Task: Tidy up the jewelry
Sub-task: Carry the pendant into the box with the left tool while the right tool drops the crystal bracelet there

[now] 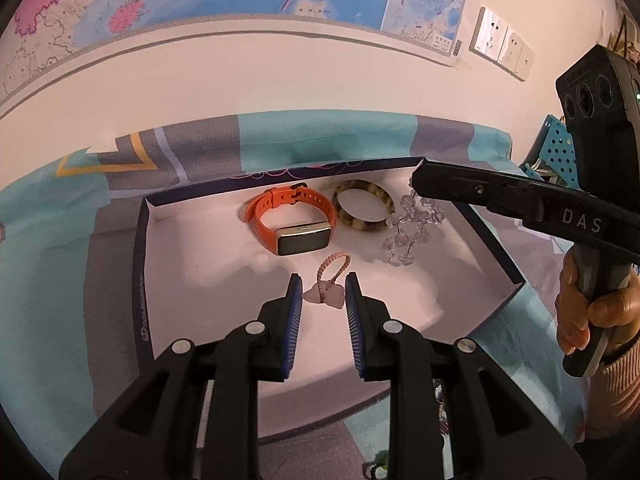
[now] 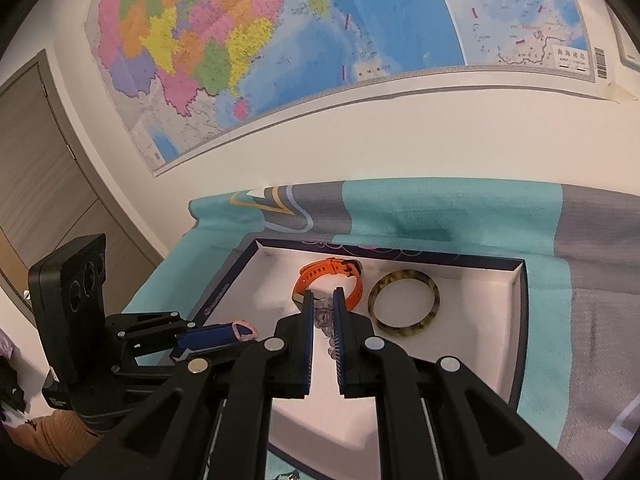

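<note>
A white tray [image 1: 138, 264] with a dark blue rim lies on the cloth. In it rest an orange smartwatch [image 1: 296, 232] and a tortoiseshell bangle [image 1: 360, 224]. My left gripper [image 1: 324, 294] is shut on the bow of a pink hair tie [image 1: 332, 264], low over the tray's near half. My right gripper [image 1: 416, 180] reaches in from the right, shut on a clear bead bracelet [image 1: 412, 226] that dangles over the tray's right side. In the right wrist view the beads [image 2: 325, 316] sit between the right gripper [image 2: 322, 308] pads, with the watch [image 2: 332, 270] and bangle [image 2: 434, 300] beyond.
A teal and grey cloth [image 1: 52, 280] covers the table, which stands against a wall with a map [image 2: 280, 40]. A blue perforated basket [image 1: 560, 152] stands at the far right. A person's hand [image 1: 580, 304] holds the right gripper's handle. A door [image 2: 40, 180] is at left.
</note>
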{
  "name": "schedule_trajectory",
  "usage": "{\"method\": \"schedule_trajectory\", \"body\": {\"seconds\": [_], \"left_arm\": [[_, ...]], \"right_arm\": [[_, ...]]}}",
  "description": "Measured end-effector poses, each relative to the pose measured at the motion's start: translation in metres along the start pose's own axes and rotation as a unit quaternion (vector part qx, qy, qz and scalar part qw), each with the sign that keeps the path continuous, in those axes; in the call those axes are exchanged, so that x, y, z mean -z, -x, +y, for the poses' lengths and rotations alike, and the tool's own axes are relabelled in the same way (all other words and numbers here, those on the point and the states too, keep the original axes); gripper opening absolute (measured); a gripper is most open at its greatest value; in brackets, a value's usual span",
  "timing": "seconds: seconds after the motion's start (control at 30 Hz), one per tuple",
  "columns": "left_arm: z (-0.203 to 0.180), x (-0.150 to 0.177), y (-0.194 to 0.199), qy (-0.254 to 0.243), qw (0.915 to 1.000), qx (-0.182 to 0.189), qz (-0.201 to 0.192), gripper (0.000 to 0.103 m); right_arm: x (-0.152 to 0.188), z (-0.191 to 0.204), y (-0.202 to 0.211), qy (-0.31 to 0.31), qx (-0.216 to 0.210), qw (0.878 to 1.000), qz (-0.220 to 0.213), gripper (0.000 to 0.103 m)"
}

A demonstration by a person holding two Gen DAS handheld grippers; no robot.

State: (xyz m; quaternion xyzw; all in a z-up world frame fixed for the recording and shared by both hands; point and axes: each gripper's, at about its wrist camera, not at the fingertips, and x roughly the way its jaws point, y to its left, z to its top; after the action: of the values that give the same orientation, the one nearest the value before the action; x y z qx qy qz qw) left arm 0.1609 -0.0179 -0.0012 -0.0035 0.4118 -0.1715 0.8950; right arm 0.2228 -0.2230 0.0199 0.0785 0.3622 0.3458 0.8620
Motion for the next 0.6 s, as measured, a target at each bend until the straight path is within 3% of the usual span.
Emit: {"method": "schedule_trajectory", "body": {"seconds": [0.6], "left_arm": [[0.004,-0.011,-0.042,0.011,0.9989,-0.017,0.042,0.022]], "right_arm": [[-0.001,-0.015,-0.036,-0.016,0.012,0.999,0.027,0.008]]}}
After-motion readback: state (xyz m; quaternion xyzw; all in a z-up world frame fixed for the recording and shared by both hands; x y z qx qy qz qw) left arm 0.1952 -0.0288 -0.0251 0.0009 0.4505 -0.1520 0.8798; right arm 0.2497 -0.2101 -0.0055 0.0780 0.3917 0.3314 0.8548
